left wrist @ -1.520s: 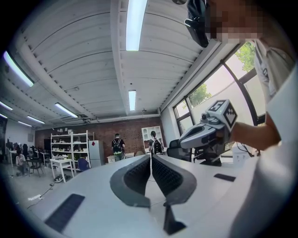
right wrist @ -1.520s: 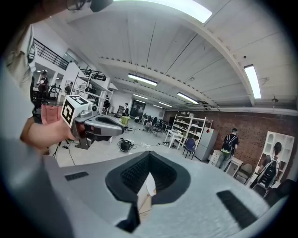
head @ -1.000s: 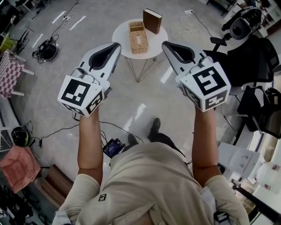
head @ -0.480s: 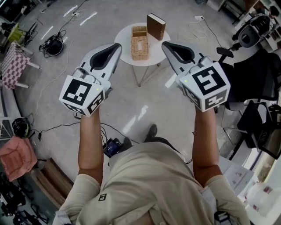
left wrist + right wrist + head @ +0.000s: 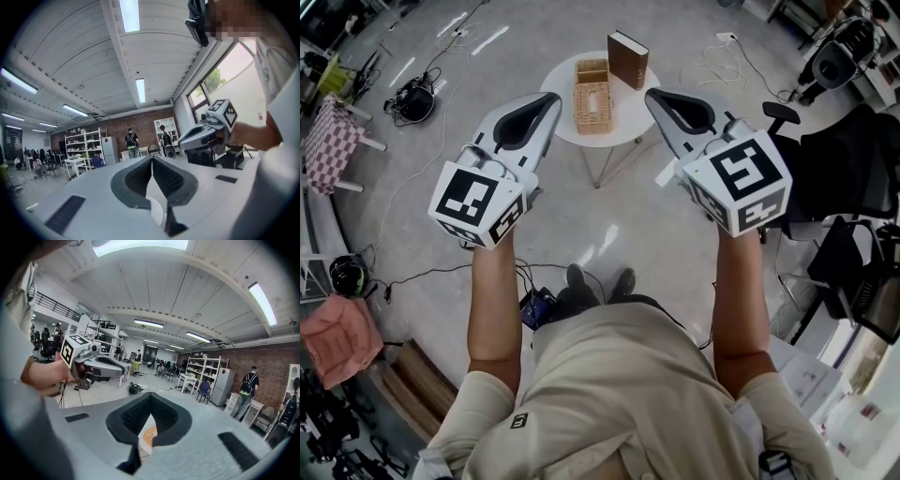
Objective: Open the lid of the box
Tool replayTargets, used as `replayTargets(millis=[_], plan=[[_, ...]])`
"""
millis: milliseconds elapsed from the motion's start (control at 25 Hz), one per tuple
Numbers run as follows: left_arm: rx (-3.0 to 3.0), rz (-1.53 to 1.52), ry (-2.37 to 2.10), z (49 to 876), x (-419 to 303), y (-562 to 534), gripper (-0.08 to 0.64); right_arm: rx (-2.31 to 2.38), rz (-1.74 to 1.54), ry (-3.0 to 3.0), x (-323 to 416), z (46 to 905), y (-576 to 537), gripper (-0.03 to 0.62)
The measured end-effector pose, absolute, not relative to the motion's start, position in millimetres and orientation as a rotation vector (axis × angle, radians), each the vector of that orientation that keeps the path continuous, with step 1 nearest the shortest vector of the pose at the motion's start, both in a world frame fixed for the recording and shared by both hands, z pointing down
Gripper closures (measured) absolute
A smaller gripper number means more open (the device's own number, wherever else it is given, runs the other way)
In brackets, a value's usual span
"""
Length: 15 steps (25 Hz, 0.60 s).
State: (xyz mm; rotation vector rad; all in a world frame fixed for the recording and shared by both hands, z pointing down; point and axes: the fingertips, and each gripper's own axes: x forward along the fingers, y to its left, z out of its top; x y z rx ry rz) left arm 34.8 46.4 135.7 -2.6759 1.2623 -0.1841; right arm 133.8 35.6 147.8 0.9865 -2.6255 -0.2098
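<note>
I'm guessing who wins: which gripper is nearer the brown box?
Right. The right gripper is short of the brown box, slightly right; the left gripper farther left, beyond the wicker basket.

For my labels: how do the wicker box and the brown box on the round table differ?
The wicker box is pale and woven; the brown box is dark and smooth. The wicker box lies low and flat; the brown box stands upright. The wicker box has a slot on top; the brown box shows none. Both rest on the round table.

Bright ceiling strip lights (image 5: 130, 14), floor (image 5: 609, 239) glare, fisheye edges, sharp pics
</note>
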Motion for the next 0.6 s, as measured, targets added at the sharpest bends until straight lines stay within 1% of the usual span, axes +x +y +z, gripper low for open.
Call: replayTargets(millis=[360, 600], plan=[[-2.724, -0.166, 1.18, 141, 28, 5, 0.546, 1.059, -0.187, -2.582, 125, 150, 3, 0.6], [-2.77, -0.132, 1.099, 139, 8, -37, 0.546, 1.132, -0.171, -2.523, 106, 149, -32, 0.6]])
